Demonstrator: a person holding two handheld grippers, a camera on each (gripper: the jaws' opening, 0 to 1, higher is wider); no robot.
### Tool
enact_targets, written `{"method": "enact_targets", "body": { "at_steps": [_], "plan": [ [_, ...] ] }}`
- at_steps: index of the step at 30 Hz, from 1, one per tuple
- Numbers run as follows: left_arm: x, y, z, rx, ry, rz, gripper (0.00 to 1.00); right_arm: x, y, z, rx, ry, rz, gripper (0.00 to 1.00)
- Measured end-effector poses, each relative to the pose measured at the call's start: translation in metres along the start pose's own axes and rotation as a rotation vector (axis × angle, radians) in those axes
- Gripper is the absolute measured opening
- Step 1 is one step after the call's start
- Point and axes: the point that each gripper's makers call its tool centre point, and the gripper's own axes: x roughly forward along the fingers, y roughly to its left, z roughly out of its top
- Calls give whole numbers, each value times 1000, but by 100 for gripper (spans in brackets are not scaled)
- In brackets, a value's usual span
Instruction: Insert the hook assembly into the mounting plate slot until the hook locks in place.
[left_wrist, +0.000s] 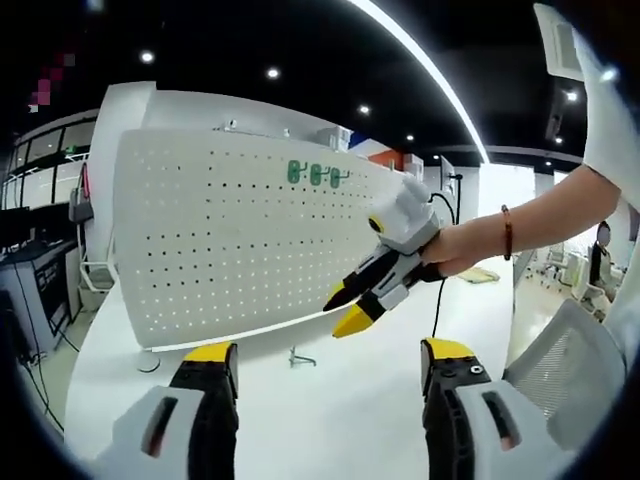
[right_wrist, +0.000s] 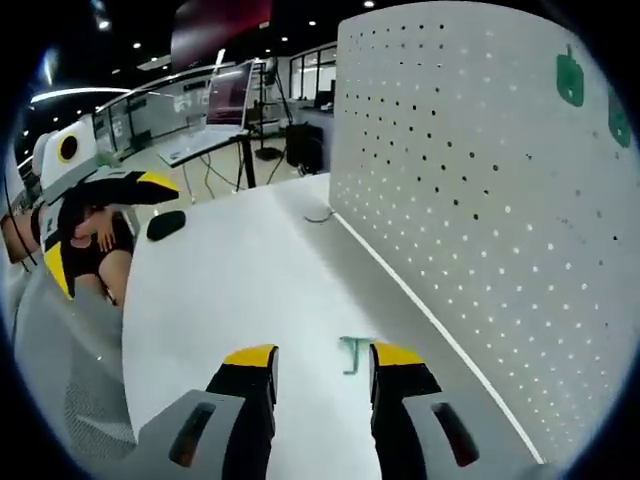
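A small green hook assembly (right_wrist: 353, 352) lies on the white table (right_wrist: 230, 290), in front of the white pegboard mounting plate (right_wrist: 480, 180). In the right gripper view it sits between the jaws of my right gripper (right_wrist: 322, 360), close to the right fingertip (right_wrist: 395, 356); the jaws stand wide apart and do not touch it. The left gripper view shows the same hook (left_wrist: 297, 357) at the plate's foot (left_wrist: 230, 240), with the right gripper (left_wrist: 342, 310) hovering just above it in a hand. My left gripper (left_wrist: 325, 365) is open and holds nothing. Green hooks (left_wrist: 315, 175) hang near the plate's top edge.
A dark rounded object (right_wrist: 165, 224) rests on the table toward its far end. A mesh chair back (left_wrist: 560, 360) stands at the table's right side. Desks with monitors (right_wrist: 230, 100) fill the room behind. The left gripper (right_wrist: 105, 225) shows at the left.
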Motion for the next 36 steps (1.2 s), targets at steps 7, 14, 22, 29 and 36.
{"method": "enact_targets", "body": {
  "at_steps": [7, 14, 22, 29, 36],
  "plan": [
    [1, 0, -5, 5, 16, -12, 77, 17, -7, -2, -55, 54, 16, 38],
    [2, 5, -4, 0, 9, 5, 77, 29, -12, -7, -61, 86, 36, 37],
    [4, 1, -9, -2, 25, -9, 77, 37, -18, -17, -100, 133, 45, 36],
    [6, 0, -13, -14, 28, -11, 76, 44, -26, -23, -146, 174, 45, 36],
    [6, 7, -19, -22, 42, 1, 75, 53, -30, -27, -163, 195, 58, 34]
  ]
}}
